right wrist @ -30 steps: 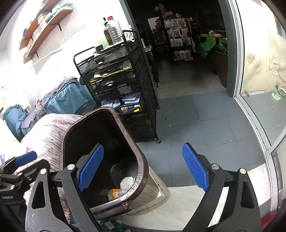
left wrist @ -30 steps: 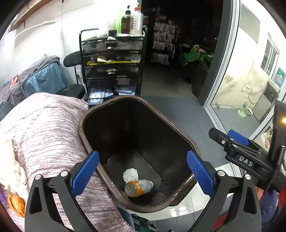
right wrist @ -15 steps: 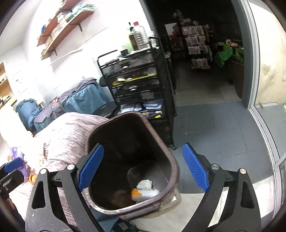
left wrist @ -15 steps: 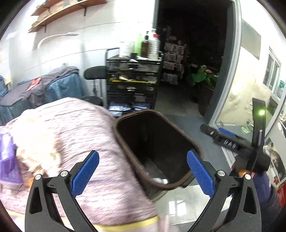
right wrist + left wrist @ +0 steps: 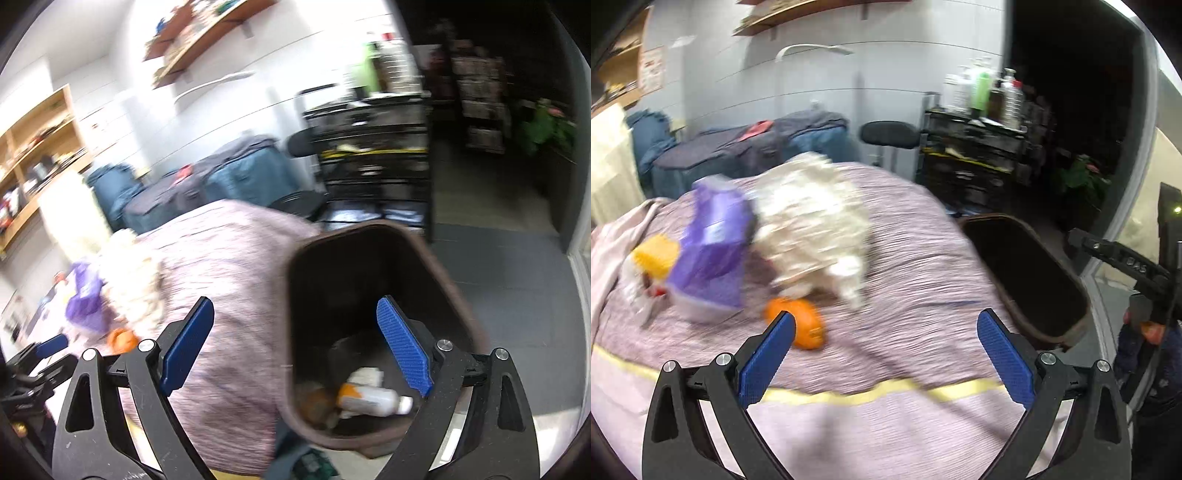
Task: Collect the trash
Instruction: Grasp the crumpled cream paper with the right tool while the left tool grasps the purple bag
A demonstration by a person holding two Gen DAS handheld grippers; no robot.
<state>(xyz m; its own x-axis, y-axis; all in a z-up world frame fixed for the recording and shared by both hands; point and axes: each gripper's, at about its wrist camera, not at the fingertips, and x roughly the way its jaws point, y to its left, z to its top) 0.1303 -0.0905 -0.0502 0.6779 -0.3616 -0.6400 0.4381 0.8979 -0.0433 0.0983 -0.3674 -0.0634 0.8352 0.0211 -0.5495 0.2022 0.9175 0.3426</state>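
Left gripper [image 5: 884,354]: jaws spread wide, nothing between the blue ribbed pads. Directly ahead of the left jaw and partly hidden behind its tip: small orange oblong wrapper or packet [image 5: 799,325], lying flat on the mauve woven bedspread [image 5: 923,266], long axis running from upper left to lower right across the jaw line, blurred, exact kind not legible. Further ahead and left of the jaws: crumpled purple plastic bag [image 5: 714,254], touching a heap of cream fleecy fabric [image 5: 812,218] on its right; at the far left, a clear wrapper with a yellow patch [image 5: 652,266]. Right of the right jaw, beyond the bed's edge: dark brown oval plastic bin [image 5: 1030,273], mouth tilted toward the bed. Right gripper [image 5: 295,339]: jaws likewise released and empty, poised above the bin's rim [image 5: 373,229]; seen past the right jaw, at the bottom of the bin, a white bottle with orange label [image 5: 369,398] lying on its side beside a wad of white paper [image 5: 365,376]. In the right view the orange packet [image 5: 122,339] sits far off to the left of the jaws, close by the left gripper [image 5: 40,354]. Judgement: left gripper nearer by a wide margin to the remaining litter; orange packet the closest piece, slightly left of the jaw centreline, so a small shift left and a forward reach likely needed, pads closing across the short axis. Carry afterwards to the right, toward the bin. Risk: thin packet flush on soft cloth, bedspread apt to be pinched along with it.
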